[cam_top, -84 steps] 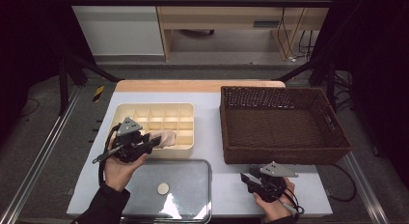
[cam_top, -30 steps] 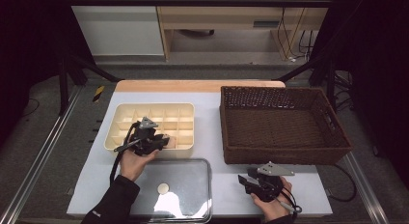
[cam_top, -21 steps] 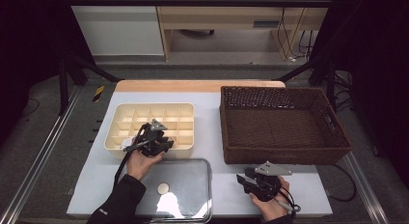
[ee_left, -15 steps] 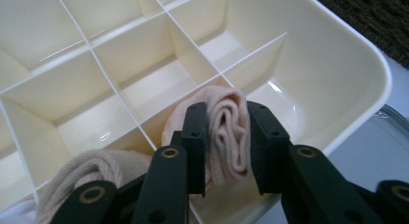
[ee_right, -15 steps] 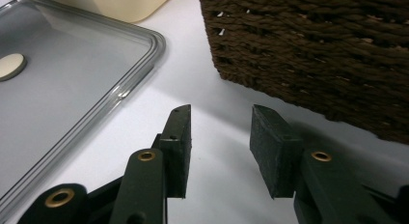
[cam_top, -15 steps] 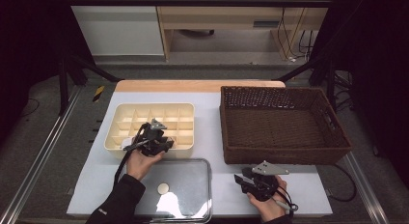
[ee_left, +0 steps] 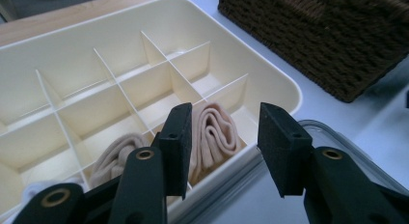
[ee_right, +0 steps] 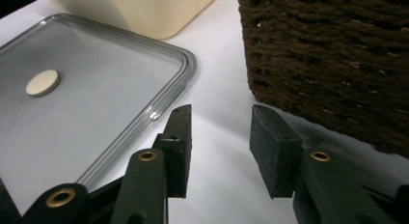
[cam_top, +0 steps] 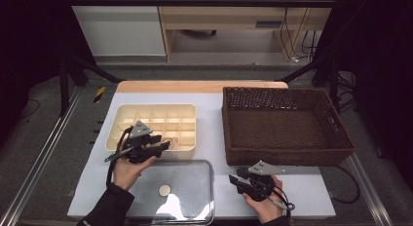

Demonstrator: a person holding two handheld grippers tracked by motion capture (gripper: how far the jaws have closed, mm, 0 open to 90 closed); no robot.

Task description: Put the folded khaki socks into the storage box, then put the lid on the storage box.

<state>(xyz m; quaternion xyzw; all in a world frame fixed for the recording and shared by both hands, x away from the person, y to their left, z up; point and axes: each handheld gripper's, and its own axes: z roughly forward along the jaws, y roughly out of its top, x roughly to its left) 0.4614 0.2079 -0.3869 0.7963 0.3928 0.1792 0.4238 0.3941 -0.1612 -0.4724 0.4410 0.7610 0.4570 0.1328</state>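
Divided box at the left of the table, basket to its right, just apart. Lid flat in front of the box, a small disc on it. Rolled socks in the box's near-row compartments. Left gripper over the box's near edge; right gripper in front of the basket, right of the lid.

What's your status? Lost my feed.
Left gripper just opened, empty, above rolled sock in cream divider box. Right gripper open, idle. Nothing obstructing.
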